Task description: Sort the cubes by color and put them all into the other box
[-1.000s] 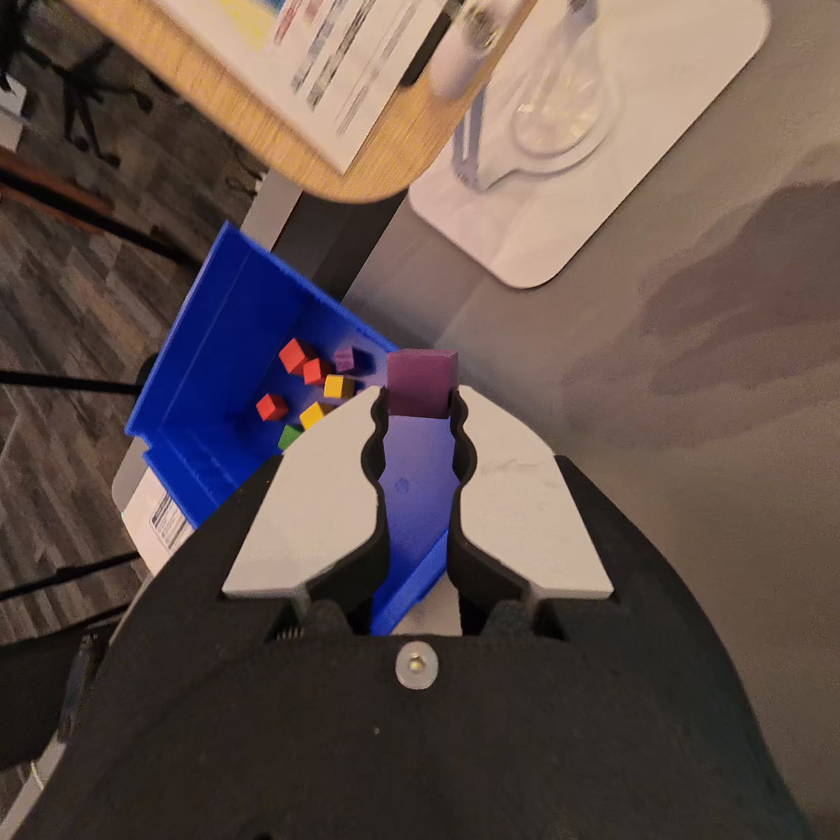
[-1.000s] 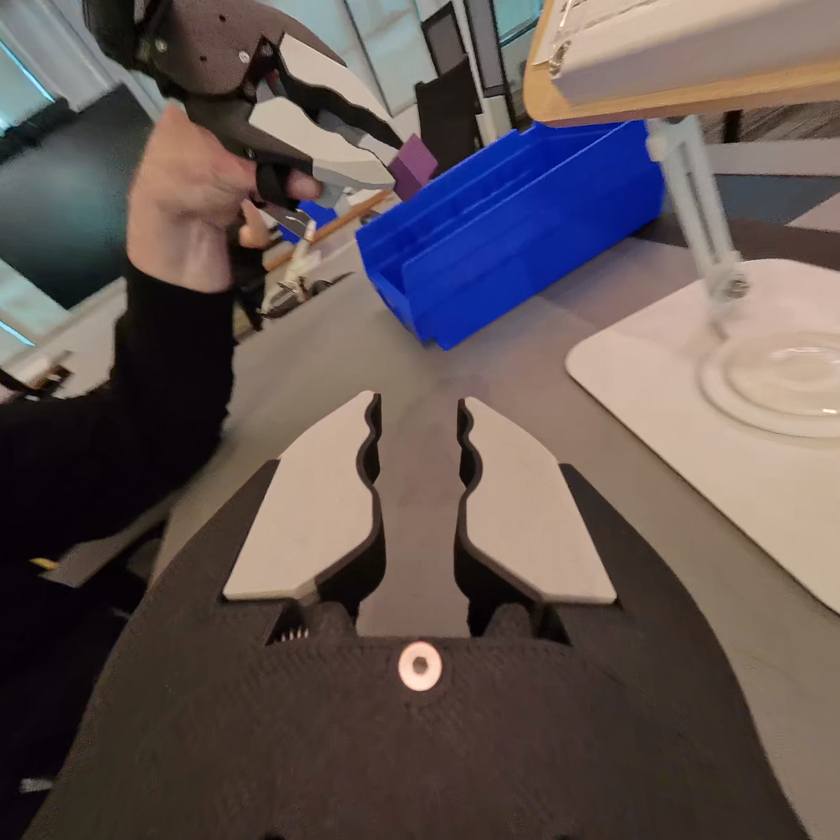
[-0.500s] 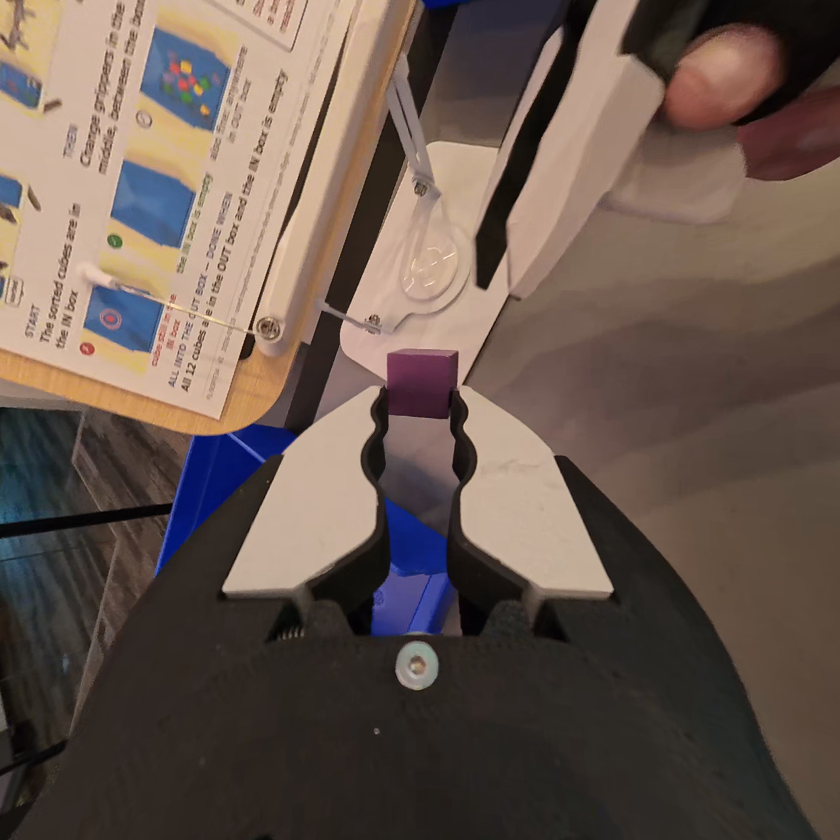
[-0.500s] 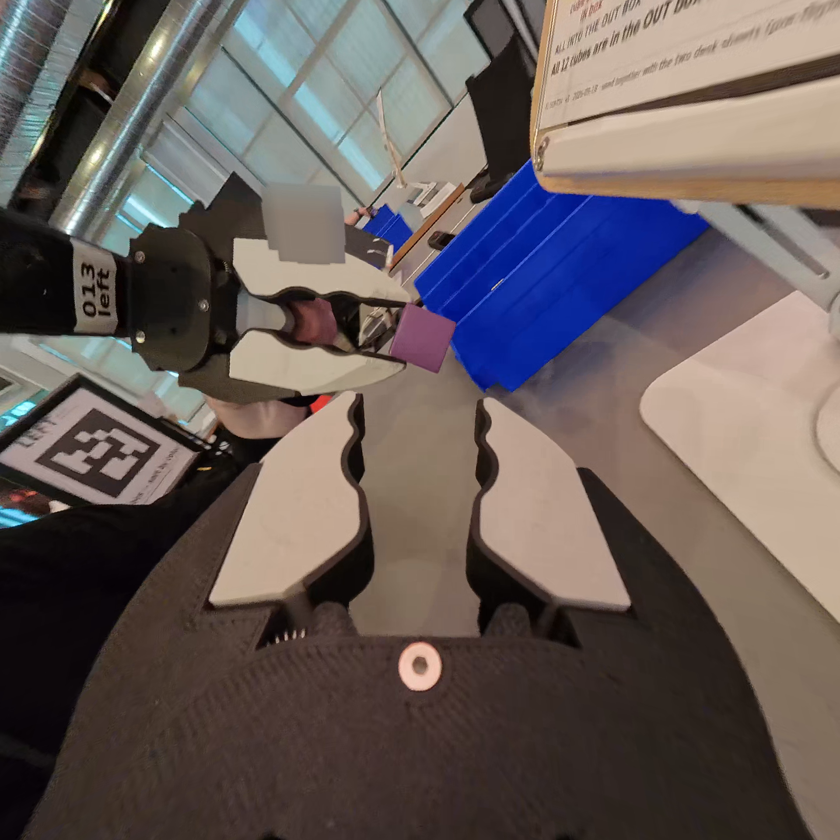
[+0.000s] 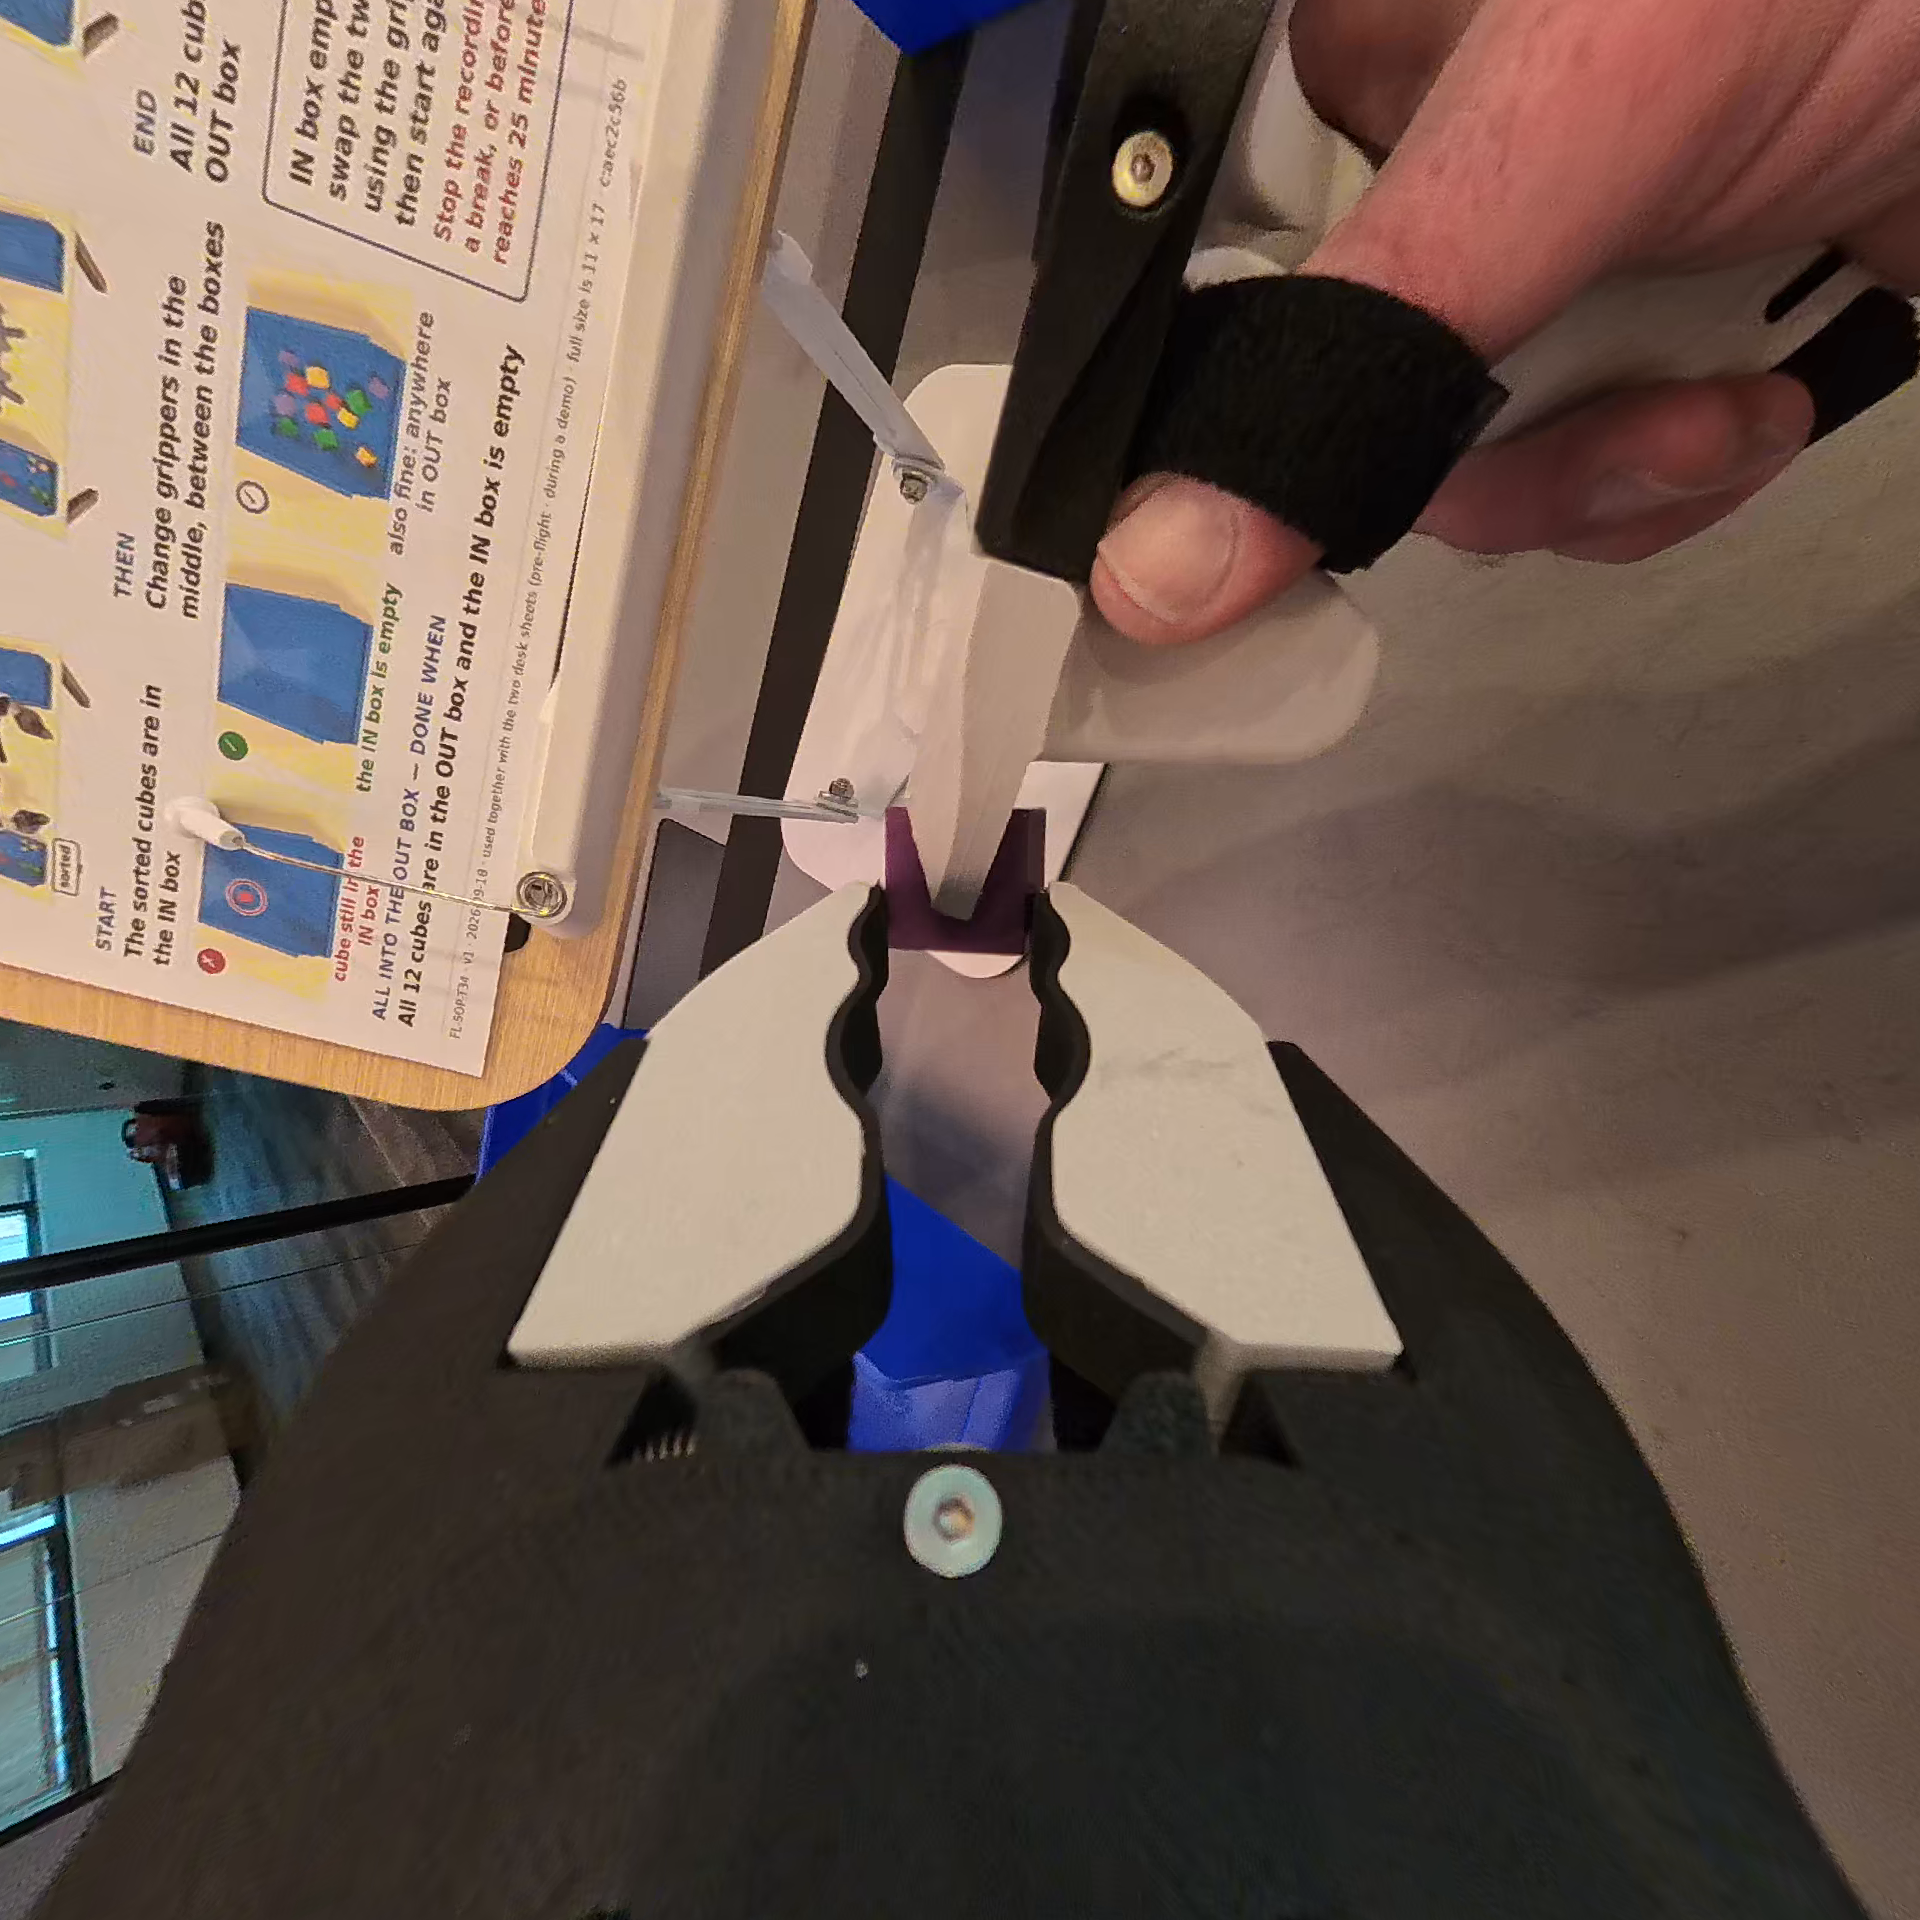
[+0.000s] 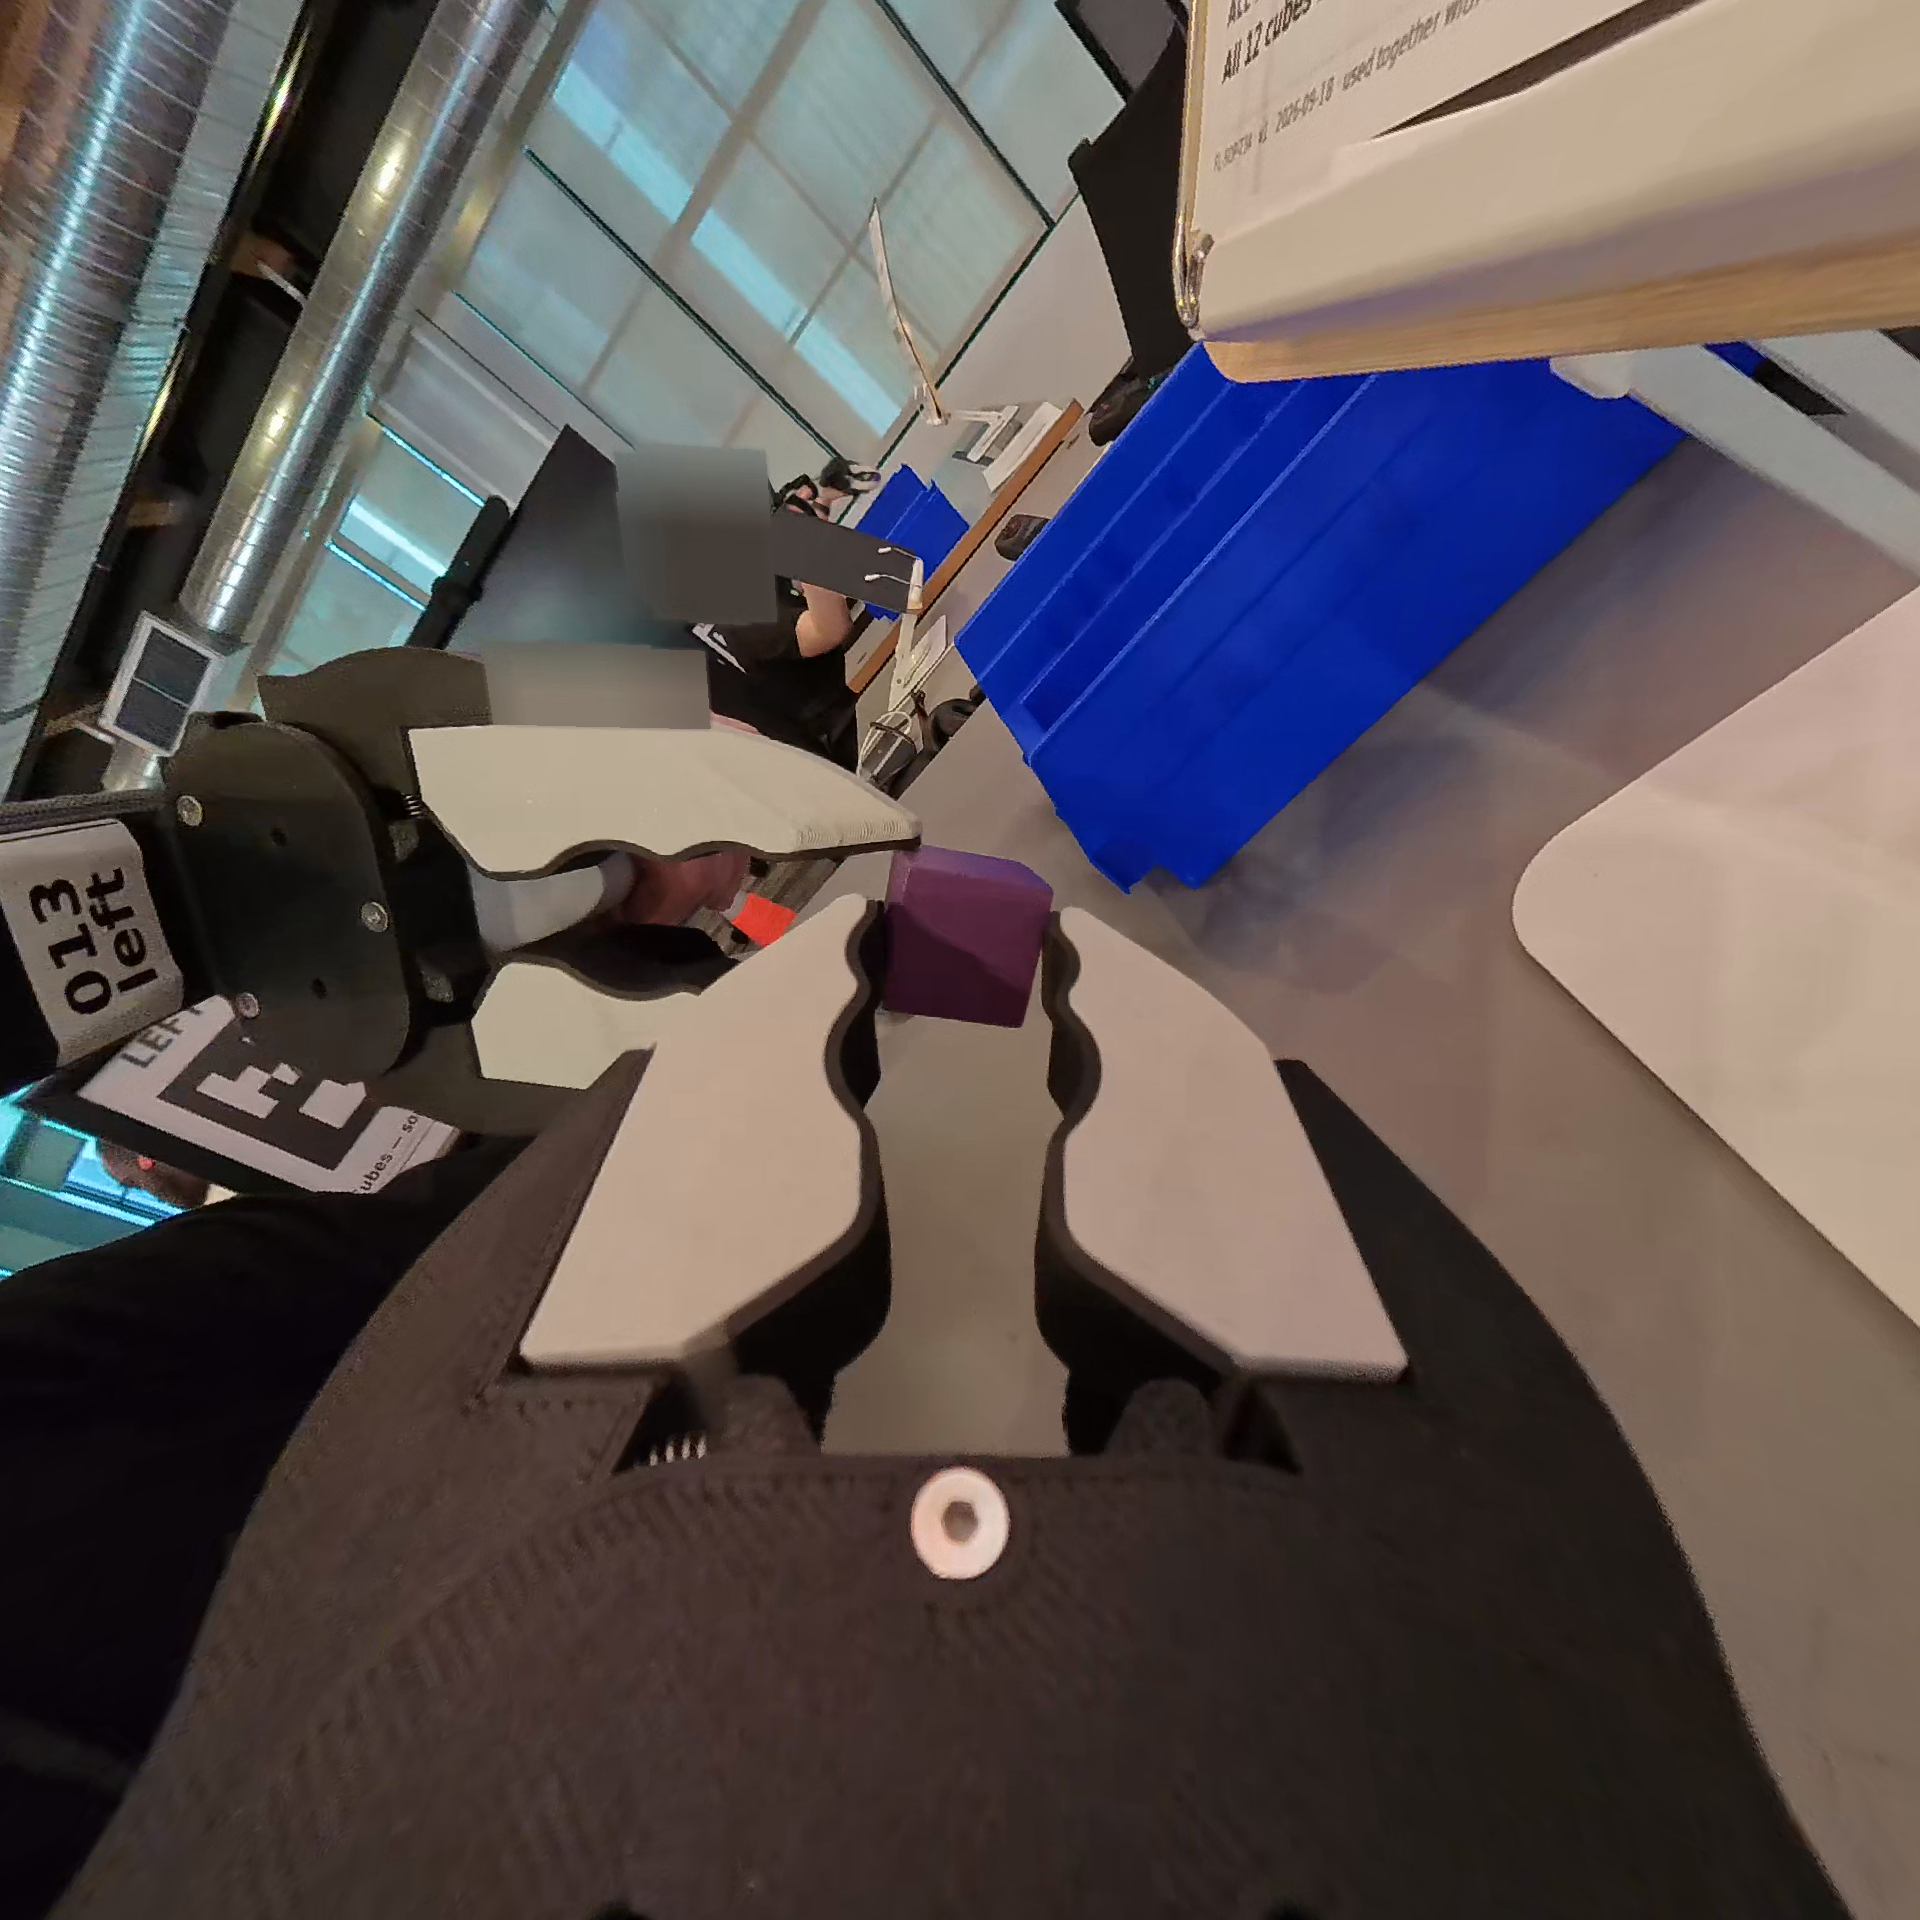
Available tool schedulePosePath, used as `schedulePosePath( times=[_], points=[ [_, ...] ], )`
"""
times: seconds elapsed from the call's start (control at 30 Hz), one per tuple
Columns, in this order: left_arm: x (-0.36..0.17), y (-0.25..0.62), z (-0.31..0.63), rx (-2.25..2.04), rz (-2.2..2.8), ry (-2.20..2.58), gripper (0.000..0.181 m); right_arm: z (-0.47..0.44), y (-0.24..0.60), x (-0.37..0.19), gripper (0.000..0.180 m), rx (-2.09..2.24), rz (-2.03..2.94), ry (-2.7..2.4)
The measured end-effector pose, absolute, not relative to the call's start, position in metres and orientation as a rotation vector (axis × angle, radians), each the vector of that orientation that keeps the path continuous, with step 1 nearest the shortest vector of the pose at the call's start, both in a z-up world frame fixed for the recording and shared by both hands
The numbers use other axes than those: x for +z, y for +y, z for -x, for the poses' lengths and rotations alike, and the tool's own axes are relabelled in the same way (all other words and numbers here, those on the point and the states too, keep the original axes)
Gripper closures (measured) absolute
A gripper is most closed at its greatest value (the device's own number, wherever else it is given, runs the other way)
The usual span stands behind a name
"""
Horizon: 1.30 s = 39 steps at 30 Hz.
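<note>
Grey, matte tabletop [image 6: 1351, 1122] fills the right of both wrist views, with tall windows and silver ducts of a large room behind in the right wrist view. Held above that tabletop, the left gripper [image 5: 958, 906] has its two grey-faced black fingers closed to a narrow gap on a small purple wooden cube [image 5: 1003, 894], which sits pinched at the very fingertips. From above in the left wrist view, the right gripper [image 5: 961, 894] comes down edge-on, one thin grey finger [image 5: 982, 790] crossing the front of the purple cube, and a person's hand [image 5: 1558, 312] with a black strap over one finger holds its handle. In the right wrist view the right gripper [image 6: 961, 951] has its fingers set around the same purple cube [image 6: 961, 951], one tip at each side; the gap is about the cube's width, but firm contact on both sides cannot be told. The left gripper [image 6: 904, 883] reaches in from the left there, its upper finger lying over the cube's top. Beyond the cube, well apart from it on the tabletop, stands a long blue plastic box [image 6: 1299, 623], seen from outside so its contents are hidden. Over the box hangs a wooden board [image 5: 582, 1018] bearing a printed instruction sheet, and a white rounded mat [image 6: 1714, 987] lies on the tabletop to the cube's right.
</note>
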State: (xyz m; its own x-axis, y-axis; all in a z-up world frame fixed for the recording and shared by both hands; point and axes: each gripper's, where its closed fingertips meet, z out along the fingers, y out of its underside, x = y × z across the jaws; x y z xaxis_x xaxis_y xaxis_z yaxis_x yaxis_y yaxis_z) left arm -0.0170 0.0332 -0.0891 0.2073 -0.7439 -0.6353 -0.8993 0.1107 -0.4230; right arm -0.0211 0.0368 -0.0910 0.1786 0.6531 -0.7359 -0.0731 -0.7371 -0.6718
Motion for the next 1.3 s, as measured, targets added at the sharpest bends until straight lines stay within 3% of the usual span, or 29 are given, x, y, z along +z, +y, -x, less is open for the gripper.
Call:
schedulePosePath(
  times=[0.03,0.2,0.33,0.37,0.43,0.57,0.67,0.97,1.3],
  points=[
    [-0.089,0.034,0.017,0.243,1.660,1.563,0.155,0.021,0.037,-0.091,0.151,1.600,1.880,-0.548],
    [-0.084,0.034,0.013,0.224,1.640,1.525,0.153,0.016,0.039,-0.089,0.151,1.569,1.875,-0.548],
    [-0.059,0.034,0.018,0.206,1.607,1.433,0.132,-0.004,0.036,-0.076,0.152,1.464,1.852,-0.571],
    [-0.052,0.032,0.021,0.186,1.601,1.416,0.135,-0.014,0.034,-0.071,0.151,1.426,1.846,-0.588],
    [-0.041,0.030,0.027,0.158,1.581,1.393,0.159,-0.041,0.034,-0.055,0.152,1.317,1.825,-0.618],
    [-0.029,0.033,0.039,0.161,1.573,1.366,0.181,-0.118,0.052,-0.027,0.152,0.990,1.849,-0.644],
    [-0.025,0.037,0.043,0.174,1.568,1.346,0.181,-0.186,0.079,-0.022,0.152,0.789,1.927,-0.591],
    [-0.035,0.046,0.043,0.209,1.605,1.365,0.181,-0.327,0.156,-0.112,0.151,0.343,2.334,-0.575],
    [-0.050,0.053,0.037,0.232,1.627,1.404,0.181,-0.331,0.172,-0.184,0.150,0.185,2.376,-1.262]
  ],
)
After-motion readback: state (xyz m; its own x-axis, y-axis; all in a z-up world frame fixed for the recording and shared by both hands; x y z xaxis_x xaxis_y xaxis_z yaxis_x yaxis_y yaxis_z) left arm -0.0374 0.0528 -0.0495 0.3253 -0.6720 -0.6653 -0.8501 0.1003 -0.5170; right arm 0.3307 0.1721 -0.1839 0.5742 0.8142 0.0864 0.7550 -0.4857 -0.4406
